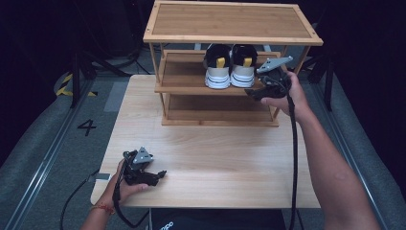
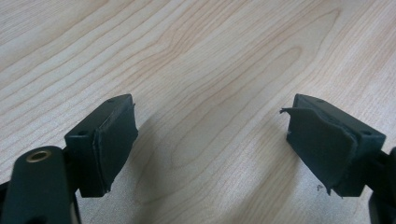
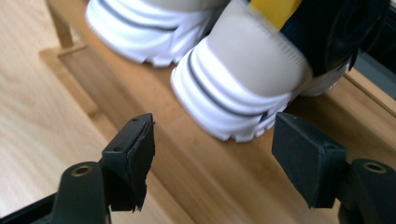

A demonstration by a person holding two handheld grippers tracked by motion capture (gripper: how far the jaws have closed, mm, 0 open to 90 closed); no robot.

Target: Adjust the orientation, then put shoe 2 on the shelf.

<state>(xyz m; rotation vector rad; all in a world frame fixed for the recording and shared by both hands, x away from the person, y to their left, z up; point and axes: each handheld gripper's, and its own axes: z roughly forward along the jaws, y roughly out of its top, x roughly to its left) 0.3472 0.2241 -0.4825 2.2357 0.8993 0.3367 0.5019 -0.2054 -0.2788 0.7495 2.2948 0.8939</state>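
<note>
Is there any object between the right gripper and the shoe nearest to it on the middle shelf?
Nothing visible stands between them. The right gripper is open just short of the heel of the right shoe, with only bare middle shelf between. The left shoe stands beside, out of the way.

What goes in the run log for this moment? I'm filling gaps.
right gripper: open, at heel of right sneaker | sneaker: on rack middle shelf | left gripper: open, over table

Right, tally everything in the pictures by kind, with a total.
Sneakers: 2 (left sneaker, right sneaker)
Shoe racks: 1 (shoe rack)
Tables: 1 (table)
Tongs: 2 (left tongs, right tongs)
Total: 6
</note>
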